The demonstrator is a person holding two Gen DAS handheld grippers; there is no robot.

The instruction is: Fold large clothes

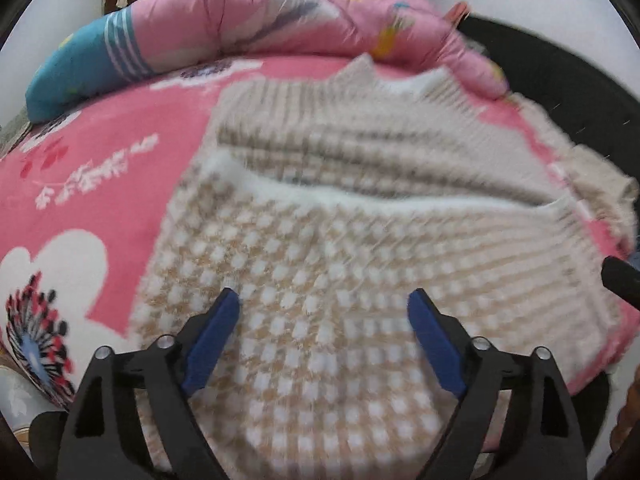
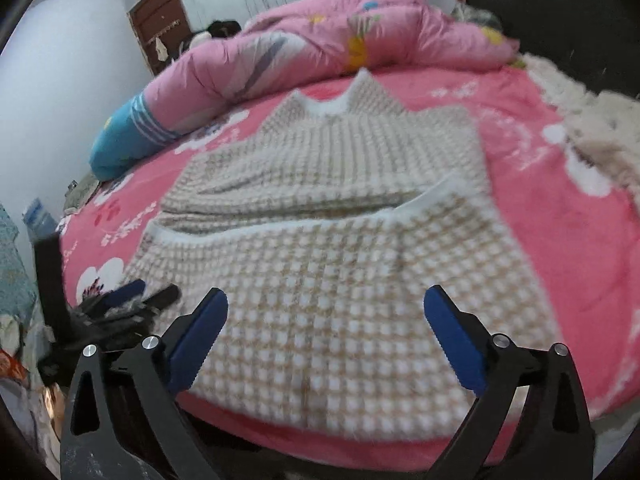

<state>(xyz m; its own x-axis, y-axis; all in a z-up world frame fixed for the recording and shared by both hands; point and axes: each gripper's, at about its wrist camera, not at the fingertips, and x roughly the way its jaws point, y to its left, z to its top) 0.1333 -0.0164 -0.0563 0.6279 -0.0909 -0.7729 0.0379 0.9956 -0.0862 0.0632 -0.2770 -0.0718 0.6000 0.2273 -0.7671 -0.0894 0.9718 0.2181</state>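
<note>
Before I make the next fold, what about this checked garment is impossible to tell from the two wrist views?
- Left wrist view: the beige-and-white checked fleece garment has its near hem hidden behind the open left claw.
- Its right side is cut off by the picture's edge.
- Both views: motion blur hides seams and fastenings.
- Right wrist view: sleeves cannot be separated from the body folds.

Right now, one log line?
left tool: open, empty | right tool: open, empty | sweater: bottom folded up, flat on bed
</note>
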